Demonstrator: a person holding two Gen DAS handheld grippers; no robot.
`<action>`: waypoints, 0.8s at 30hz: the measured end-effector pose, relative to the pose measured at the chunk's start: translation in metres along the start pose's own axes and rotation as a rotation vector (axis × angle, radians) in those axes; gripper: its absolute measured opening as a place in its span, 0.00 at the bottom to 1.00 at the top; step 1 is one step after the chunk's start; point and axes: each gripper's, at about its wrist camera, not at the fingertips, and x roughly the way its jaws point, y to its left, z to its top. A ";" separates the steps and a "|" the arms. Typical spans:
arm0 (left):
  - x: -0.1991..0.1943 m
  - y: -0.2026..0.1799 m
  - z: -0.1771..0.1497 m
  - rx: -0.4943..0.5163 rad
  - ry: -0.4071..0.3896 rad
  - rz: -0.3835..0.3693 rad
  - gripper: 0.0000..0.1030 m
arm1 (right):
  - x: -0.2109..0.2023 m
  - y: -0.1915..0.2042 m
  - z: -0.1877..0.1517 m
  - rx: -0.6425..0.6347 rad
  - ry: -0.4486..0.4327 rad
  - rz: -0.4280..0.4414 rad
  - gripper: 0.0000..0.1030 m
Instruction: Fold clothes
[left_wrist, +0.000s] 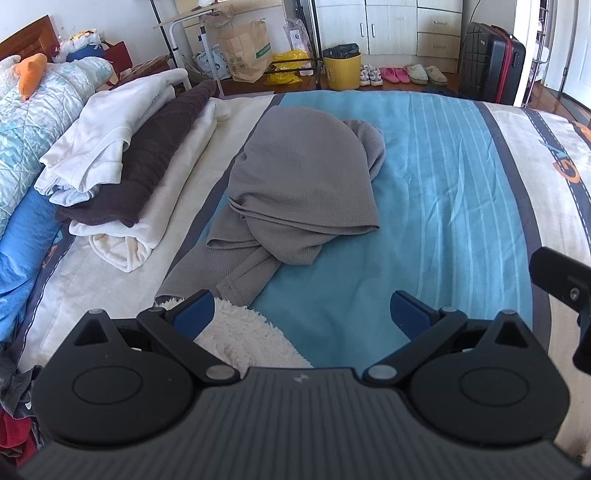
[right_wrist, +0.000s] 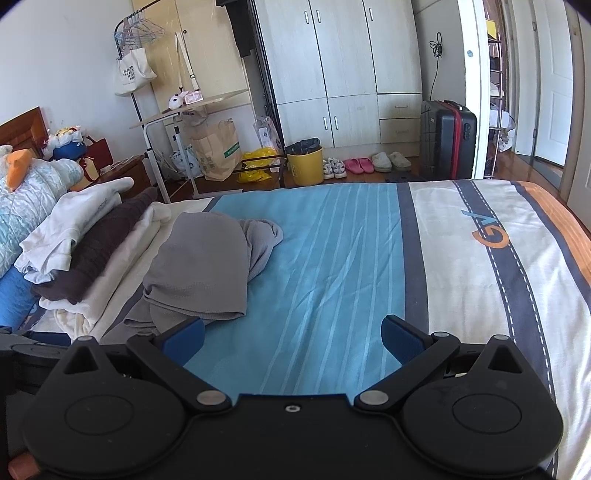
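Grey garment: lies crumpled on the blue striped bed cover, partly doubled over, one sleeve trailing toward the near edge; not yet a tidy fold.
Folded stack: white, dark brown and cream pieces piled just left of the grey one, so that share of the work looks done.
Fleecy white piece: sits right under the left gripper's near finger; possibly another garment waiting, though too little shows to tell.
Left gripper: jaws spread wide, holding nothing, hovering near the trailing sleeve.
Right gripper: jaws likewise released and empty, above bare cover, to the right of the grey garment.
Progress: judged about midway; the grey garment needs flattening and folding, then joining the stack.
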 end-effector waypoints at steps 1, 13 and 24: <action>0.001 -0.001 0.000 0.004 0.010 -0.005 1.00 | 0.000 0.000 0.000 0.000 0.000 0.000 1.00; 0.011 -0.004 -0.003 0.013 0.037 -0.031 1.00 | 0.007 -0.003 -0.001 0.008 0.018 -0.001 1.00; 0.029 0.017 0.001 -0.146 -0.021 -0.225 0.98 | 0.024 -0.014 -0.006 0.038 0.028 0.030 1.00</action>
